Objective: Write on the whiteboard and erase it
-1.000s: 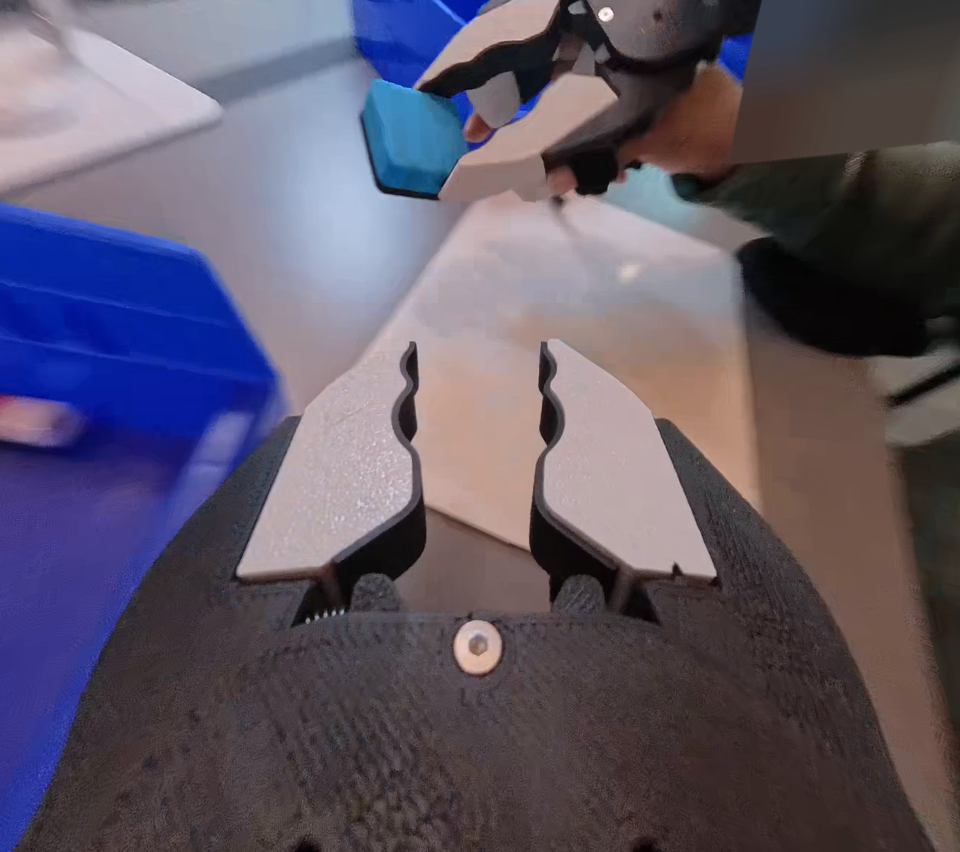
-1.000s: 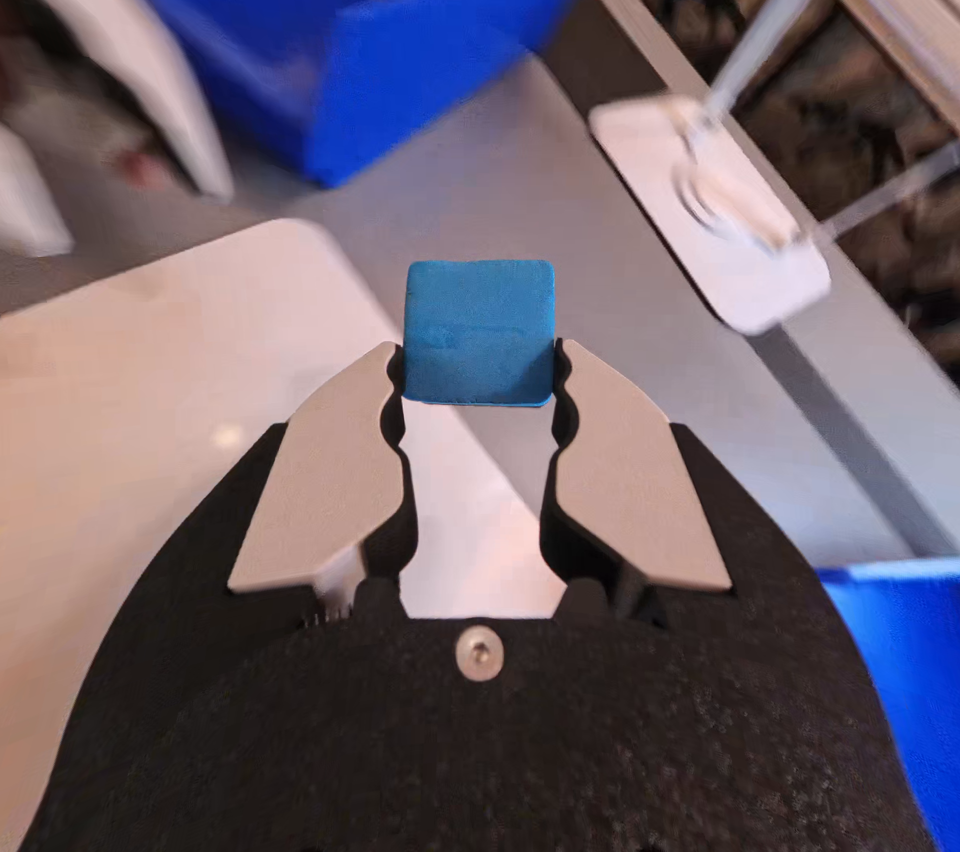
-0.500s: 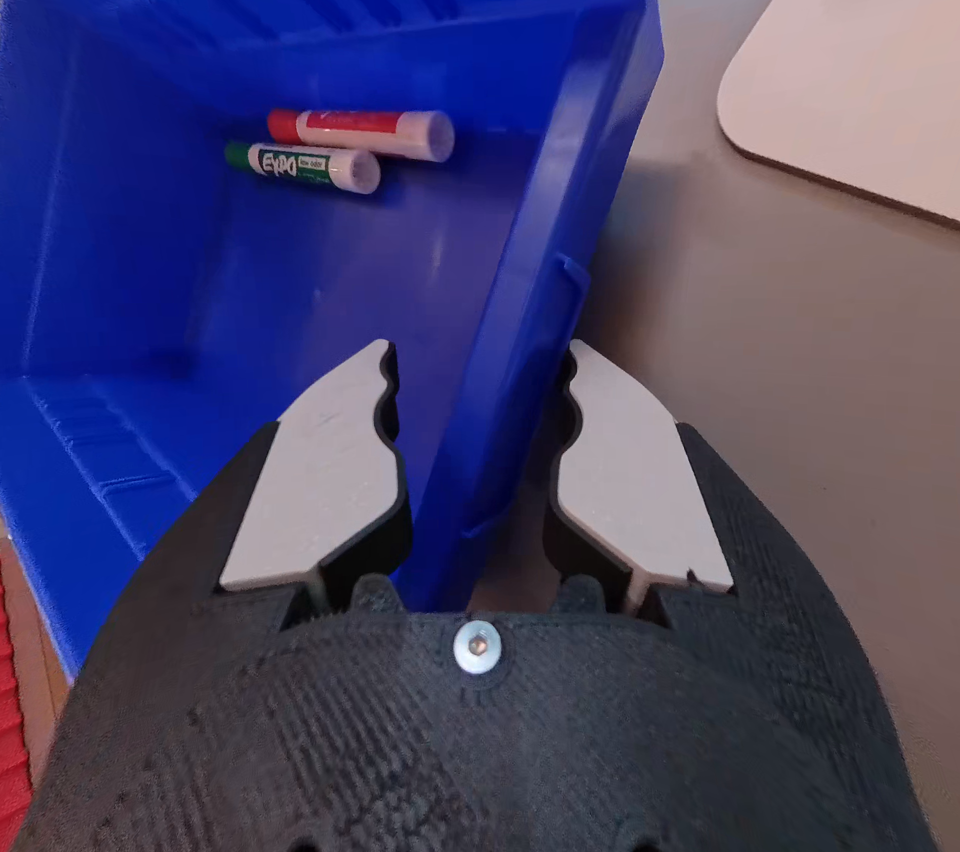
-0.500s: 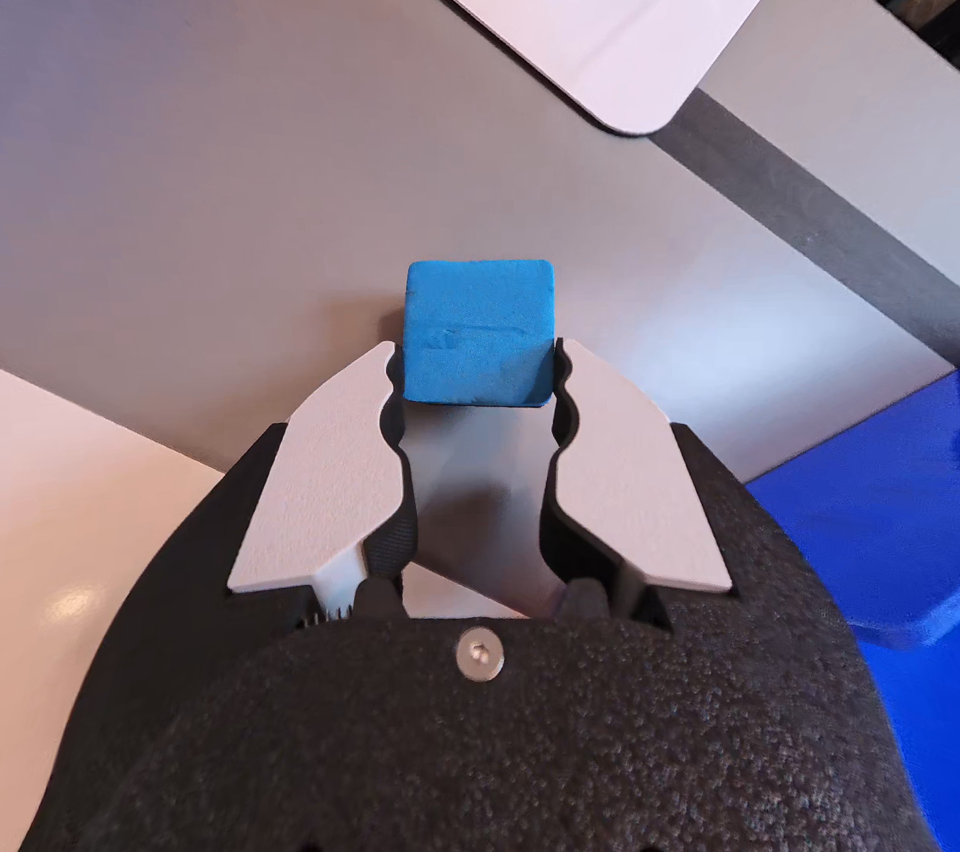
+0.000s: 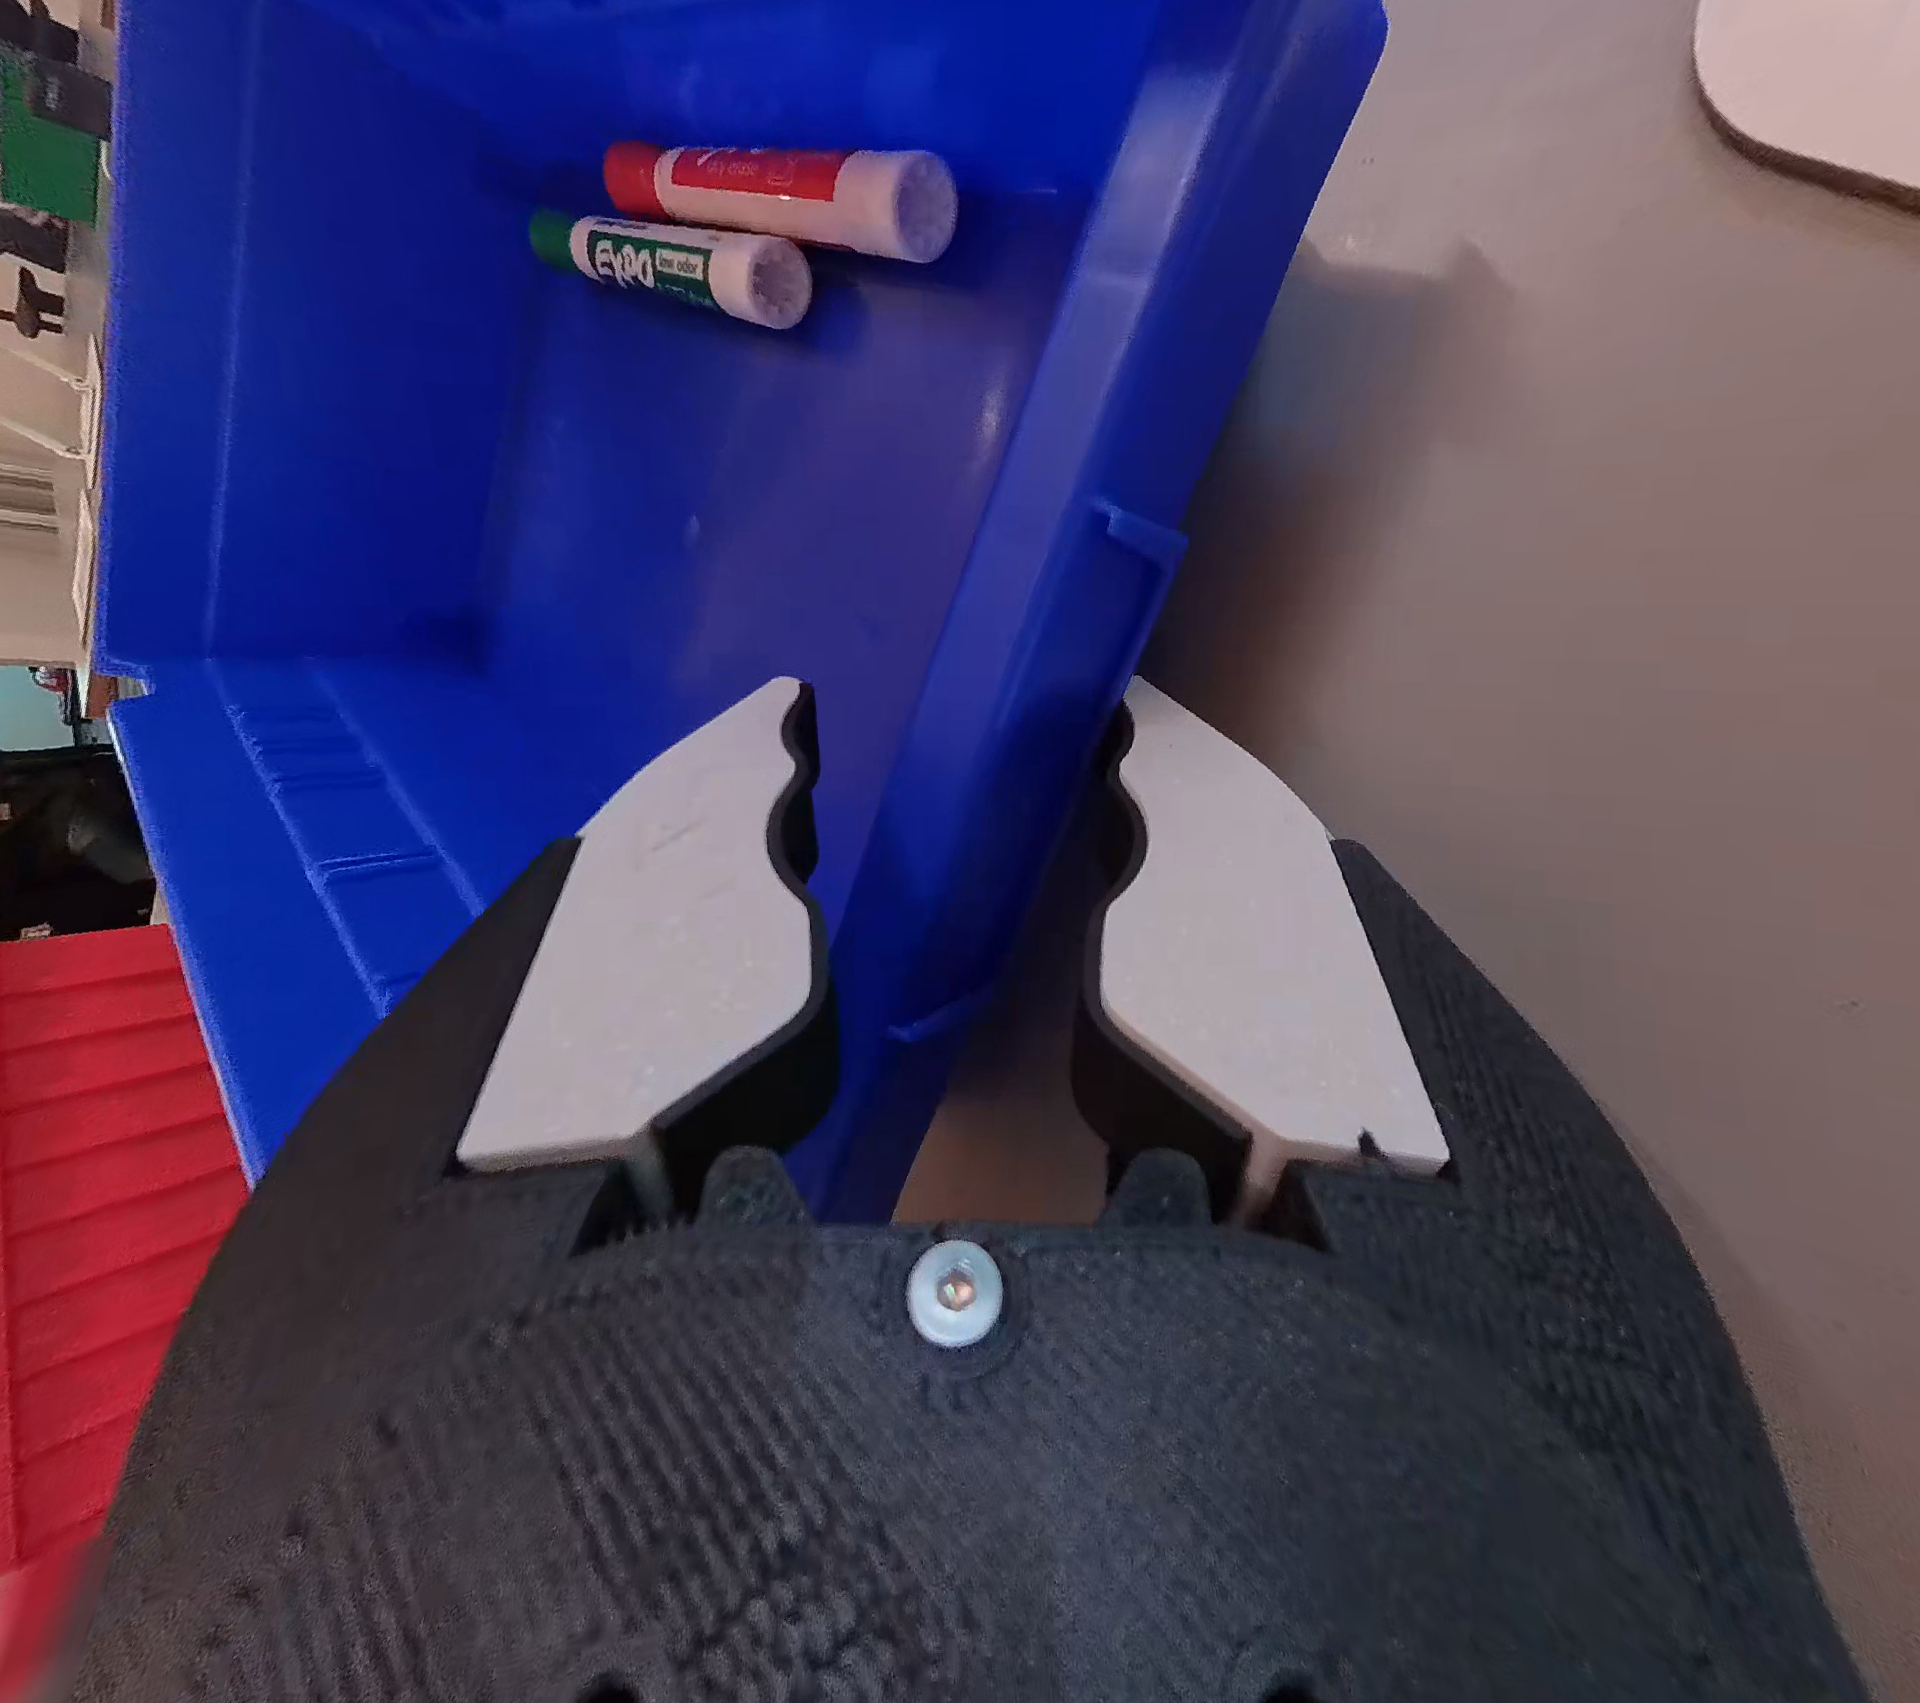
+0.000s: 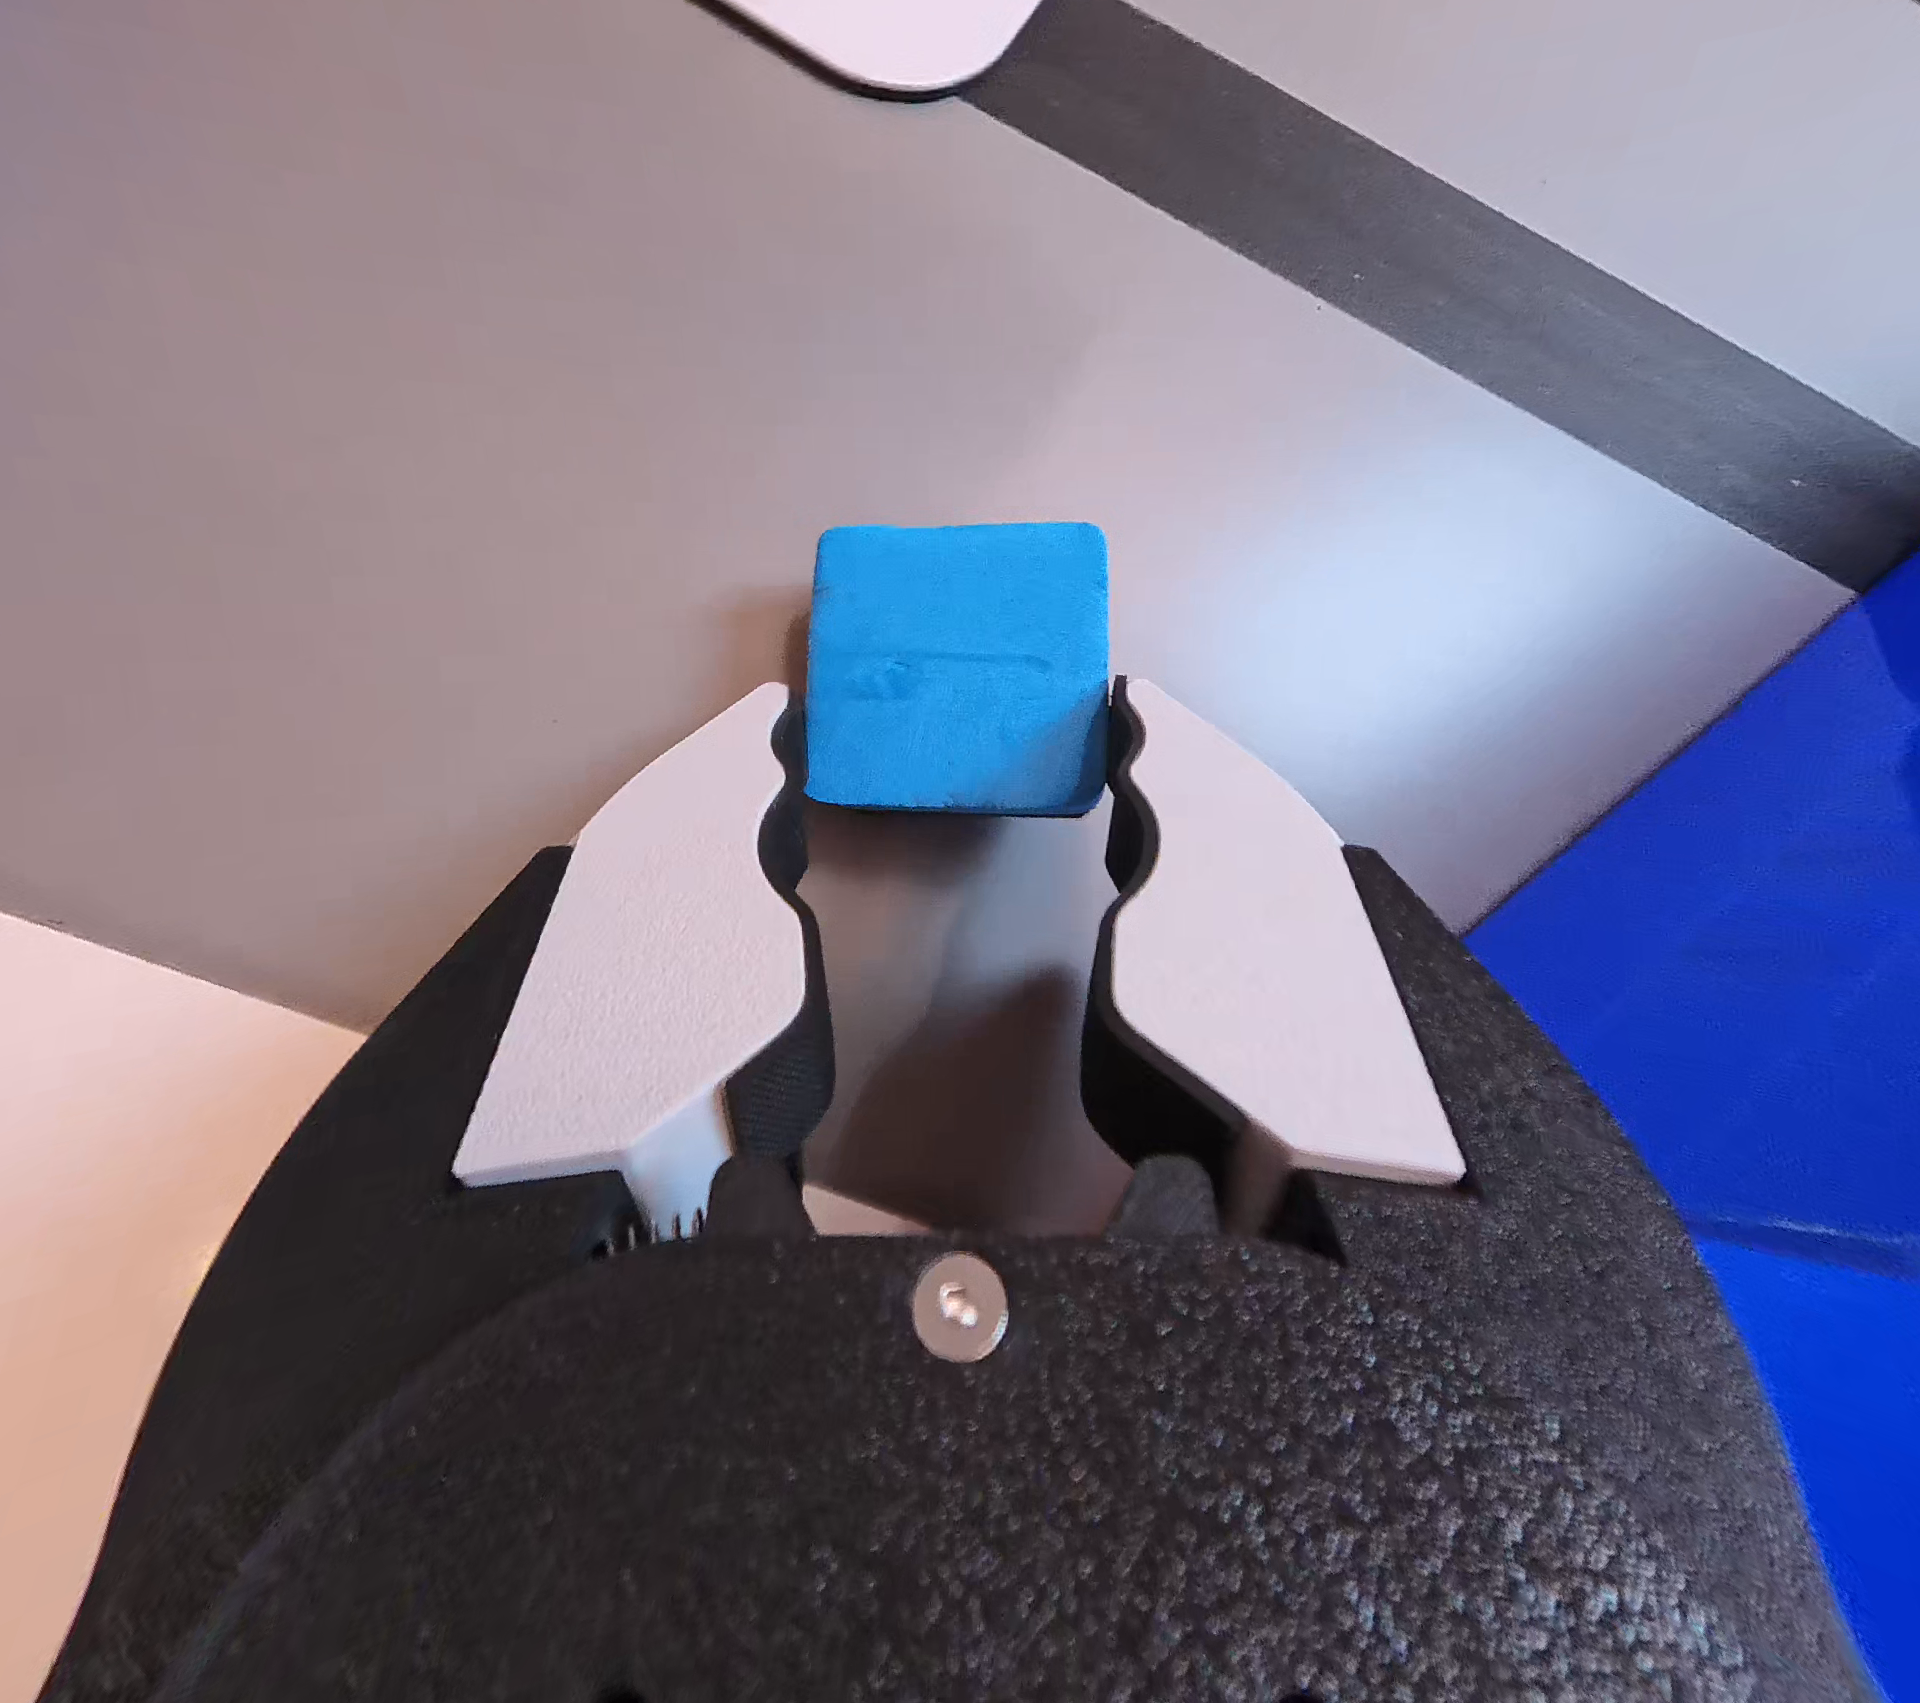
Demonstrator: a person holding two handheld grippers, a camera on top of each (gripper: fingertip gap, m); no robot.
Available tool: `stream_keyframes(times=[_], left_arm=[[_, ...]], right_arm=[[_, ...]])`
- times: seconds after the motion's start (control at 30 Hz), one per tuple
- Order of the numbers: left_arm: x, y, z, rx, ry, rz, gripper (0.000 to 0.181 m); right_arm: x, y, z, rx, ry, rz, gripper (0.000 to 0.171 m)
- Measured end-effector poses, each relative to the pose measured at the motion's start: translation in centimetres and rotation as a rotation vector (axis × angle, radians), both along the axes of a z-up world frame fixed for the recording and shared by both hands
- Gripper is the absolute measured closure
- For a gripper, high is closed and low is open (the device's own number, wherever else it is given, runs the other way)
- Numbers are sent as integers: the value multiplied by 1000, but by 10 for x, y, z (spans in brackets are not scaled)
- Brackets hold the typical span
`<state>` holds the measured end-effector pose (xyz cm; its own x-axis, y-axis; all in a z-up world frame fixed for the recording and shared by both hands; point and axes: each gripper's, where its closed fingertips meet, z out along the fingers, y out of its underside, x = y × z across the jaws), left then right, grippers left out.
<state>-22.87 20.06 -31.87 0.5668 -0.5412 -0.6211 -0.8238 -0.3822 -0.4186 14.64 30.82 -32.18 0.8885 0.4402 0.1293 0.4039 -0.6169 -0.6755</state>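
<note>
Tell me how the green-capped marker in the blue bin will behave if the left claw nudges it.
The green-capped marker is a smooth cylinder lying on its side, so it will likely roll. The red-capped marker rests right behind it and would probably block rolling that way. It looks rigid and light; the blue bin floor seems slick, so it may also slide.

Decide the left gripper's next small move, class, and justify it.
Probably reach forward into the blue plastic bin toward the green-capped marker: the left gripper is open and empty over the bin's wall, while the right gripper already holds the blue foam eraser.
</note>
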Motion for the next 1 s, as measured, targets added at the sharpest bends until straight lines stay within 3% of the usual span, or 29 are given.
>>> stream_keyframes(times=[0.33,0.47,0.57,0.77,0.87,1.0], left_arm=[[-12,5,0,31,41,22,132],[-13,4,0,34,58,22,134],[-14,3,0,32,82,29,135],[-28,-8,0,-36,104,97,135],[-31,-19,3,-107,-7,96,124],[-3,-22,46,-122,-375,-25,124]], right_arm=[[6,6,-1,-6,66,43,114],[-10,-4,8,-14,116,115,88],[-25,-10,46,89,175,177,86],[-44,-50,173,383,352,306,95],[-50,-78,183,388,401,364,97],[-54,-108,154,333,423,411,98]])
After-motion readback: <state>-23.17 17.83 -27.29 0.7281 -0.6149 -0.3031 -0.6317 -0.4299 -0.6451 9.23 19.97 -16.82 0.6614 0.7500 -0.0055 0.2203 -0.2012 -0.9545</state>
